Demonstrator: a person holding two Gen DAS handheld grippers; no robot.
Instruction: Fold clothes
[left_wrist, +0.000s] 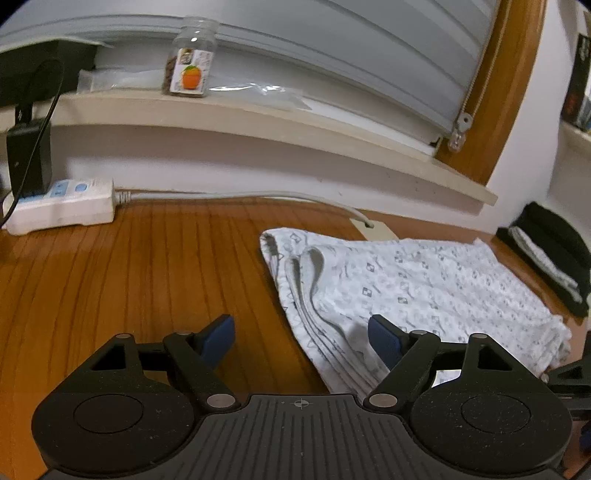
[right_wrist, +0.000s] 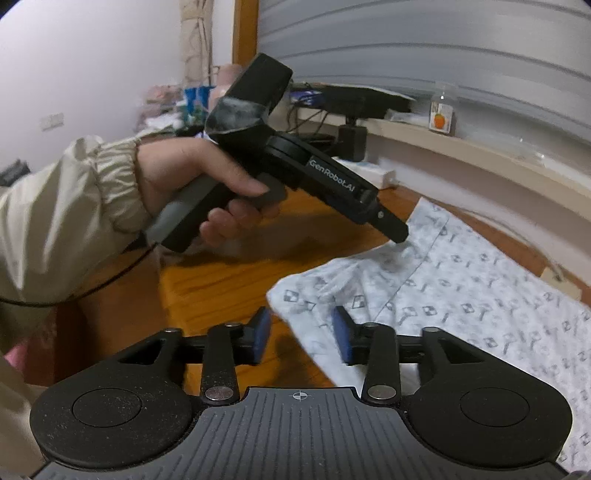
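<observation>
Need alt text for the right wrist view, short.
The right gripper, jaws apart, hovers at the corner of a white patterned garment lying on a wooden table. Beyond it, a hand in a beige sleeve points the left gripper at the cloth.

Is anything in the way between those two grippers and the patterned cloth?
Nothing visible. The left gripper and right gripper are both open right at the edge of the cloth, with only bare wooden table beside it.

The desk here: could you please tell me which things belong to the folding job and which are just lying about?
Job: patterned garment, left gripper, right gripper.

Lying about: jar, power strip, white cable, dark cloth.
</observation>
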